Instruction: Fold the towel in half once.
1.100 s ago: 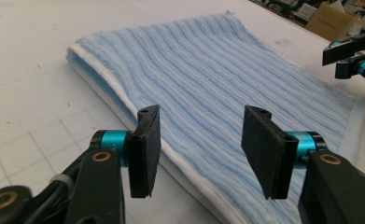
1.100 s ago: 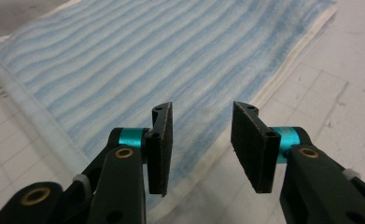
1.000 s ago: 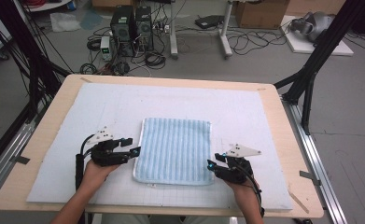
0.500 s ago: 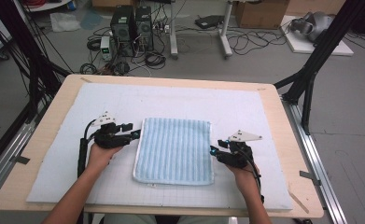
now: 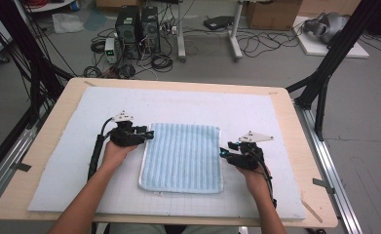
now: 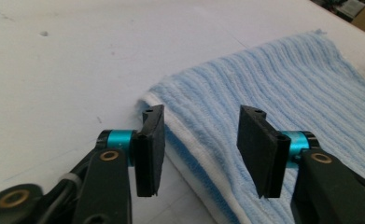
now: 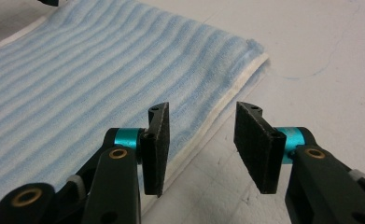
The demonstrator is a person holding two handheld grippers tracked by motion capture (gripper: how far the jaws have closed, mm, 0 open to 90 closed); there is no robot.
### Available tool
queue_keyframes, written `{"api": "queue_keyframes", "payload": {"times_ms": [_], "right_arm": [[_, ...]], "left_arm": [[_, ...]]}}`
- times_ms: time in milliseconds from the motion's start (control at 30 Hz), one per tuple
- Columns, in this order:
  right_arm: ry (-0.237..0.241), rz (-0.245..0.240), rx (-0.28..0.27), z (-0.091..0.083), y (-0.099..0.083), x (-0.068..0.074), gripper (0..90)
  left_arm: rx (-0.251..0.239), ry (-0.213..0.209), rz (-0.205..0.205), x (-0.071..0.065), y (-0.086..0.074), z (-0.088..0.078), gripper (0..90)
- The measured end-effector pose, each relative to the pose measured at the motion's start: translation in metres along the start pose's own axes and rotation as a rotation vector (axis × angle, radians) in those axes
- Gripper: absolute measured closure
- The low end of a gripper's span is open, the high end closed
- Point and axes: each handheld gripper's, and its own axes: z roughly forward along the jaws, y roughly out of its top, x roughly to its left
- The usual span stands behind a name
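Observation:
A folded blue-and-white striped towel lies flat on the white mat. My left gripper is at the towel's far left corner. In the left gripper view its jaws have just been closing and stand open astride the towel's white-edged corner, the pads clear of the cloth. My right gripper is level with the middle of the towel's right edge. In the right gripper view it is open over that edge of the towel, its left pad above the cloth, its right pad above the mat.
The mat covers most of a wooden table. Black frame posts rise at the table's left and right sides. Beyond the far edge the floor holds computer towers, cables and cardboard boxes.
Both hands have moved away from the person along the towel's sides. The left gripper has reached the far left corner and its jaws have narrowed. The right gripper's jaws look unchanged.

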Motion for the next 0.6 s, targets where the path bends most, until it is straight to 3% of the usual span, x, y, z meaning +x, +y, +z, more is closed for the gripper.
{"api": "queue_keyframes", "payload": {"times_ms": [167,467,600], "right_arm": [[-0.007,-0.003,0.0,0.002,0.001,0.002,55.9],[-0.035,0.035,-0.001,0.016,0.008,-0.007,59.9],[-0.044,0.078,0.017,0.029,0.014,-0.012,62.6]], "left_arm": [[0.002,0.042,0.015,0.0,0.0,0.003,84.8],[-0.016,0.057,0.027,-0.001,0.0,0.005,87.3],[-0.019,0.051,0.02,0.0,0.0,0.004,87.3]]}}
